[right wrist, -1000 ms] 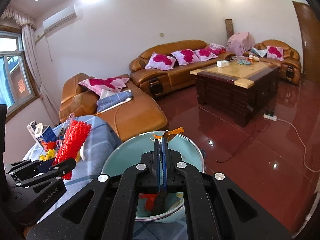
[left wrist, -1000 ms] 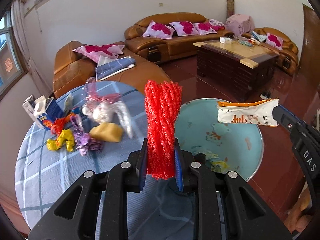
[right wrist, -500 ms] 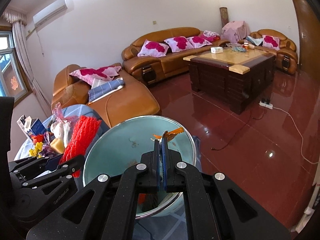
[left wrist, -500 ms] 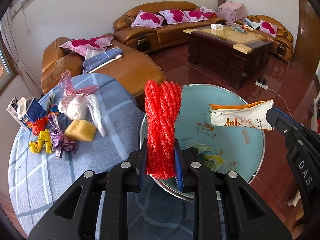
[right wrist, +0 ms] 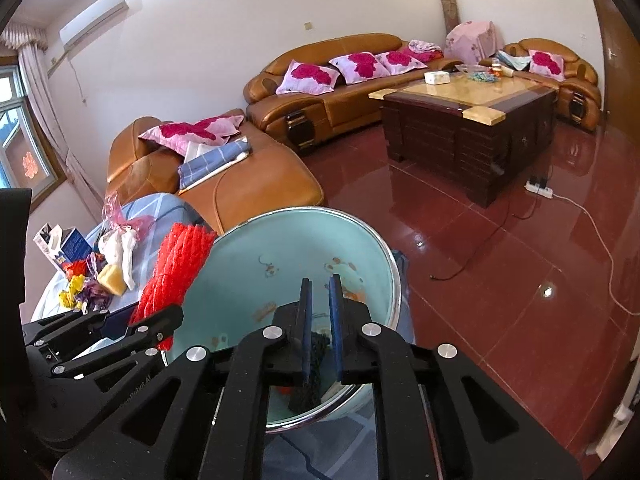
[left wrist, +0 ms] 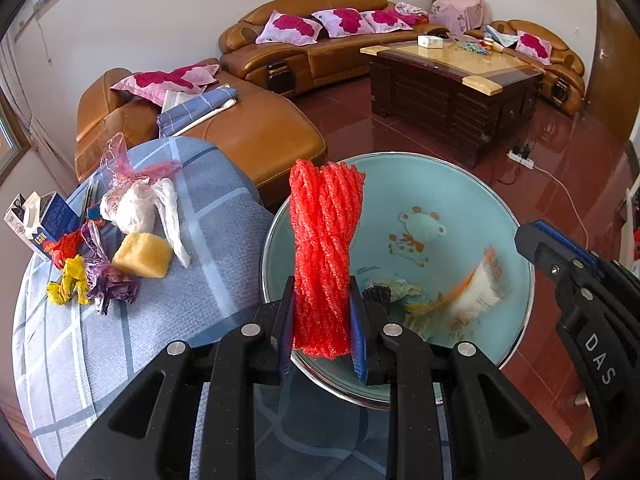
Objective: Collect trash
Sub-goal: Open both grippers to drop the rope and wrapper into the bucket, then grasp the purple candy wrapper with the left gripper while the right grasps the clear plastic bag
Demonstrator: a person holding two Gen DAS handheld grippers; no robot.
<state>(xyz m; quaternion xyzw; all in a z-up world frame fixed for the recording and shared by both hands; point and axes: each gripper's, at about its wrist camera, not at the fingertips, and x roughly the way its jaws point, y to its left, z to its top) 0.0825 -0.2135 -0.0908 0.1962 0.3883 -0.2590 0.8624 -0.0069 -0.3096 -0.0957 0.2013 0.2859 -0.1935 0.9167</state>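
- The left gripper (left wrist: 322,328) is clamping an upright bundle of red mesh netting (left wrist: 325,256) between its blue pads at the centre of the left wrist view, and the bundle is standing over the near-left rim of the teal basin (left wrist: 472,184).
- The right gripper (right wrist: 320,320) is hanging over the basin (right wrist: 280,236) at the lower centre of its own view with its fingers apart and nothing between them.
- A white and orange snack wrapper (left wrist: 478,288) is showing as a blur inside the basin at centre right, so it is probably dropping or just settling there.
- Other scraps are already lying on the basin floor: pale crumpled bits (left wrist: 394,290) and something dark (right wrist: 312,364), too indistinct to name.
- Judging from this, the collecting is roughly midway: some trash is sitting in the basin, and the red netting is waiting to be let go over it.
- Still lying on the blue checked tablecloth (left wrist: 120,360) at the left are a yellow sponge (left wrist: 142,255), a white plastic bag (left wrist: 138,210) knotted with pink film (left wrist: 136,168), a purple wrapper (left wrist: 110,286), a yellow wrapper (left wrist: 68,286), a red wrapper (left wrist: 66,246) and an opened blue and white carton (left wrist: 40,224).
- These leftovers are lying well apart from the basin, so several more pick-ups seem to be needed.
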